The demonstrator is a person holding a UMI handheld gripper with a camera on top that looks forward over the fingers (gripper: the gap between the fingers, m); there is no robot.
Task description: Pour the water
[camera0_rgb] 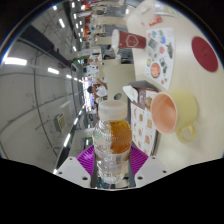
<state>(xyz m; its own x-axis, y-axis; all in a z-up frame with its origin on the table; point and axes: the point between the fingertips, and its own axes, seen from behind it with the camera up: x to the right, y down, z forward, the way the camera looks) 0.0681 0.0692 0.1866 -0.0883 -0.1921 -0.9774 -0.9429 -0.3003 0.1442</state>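
A clear plastic bottle [113, 138] with a white cap and amber liquid in its middle part stands between my fingers. My gripper [112, 160] is shut on the bottle, both purple pads [88, 158] pressing its ribbed sides. The whole view is tilted, so the table runs up the right side. A yellow mug [174, 112] with a handle sits on the table just beyond the bottle, to its right. The bottle's cap reaches about level with the mug's near rim.
A patterned tablecloth [150, 125] with orange shapes covers the table. Farther off stand a white cup [119, 78], a red carton [131, 40], a white teapot-like vessel [157, 20] and a pink plate [206, 54]. Ceiling lights fill the left.
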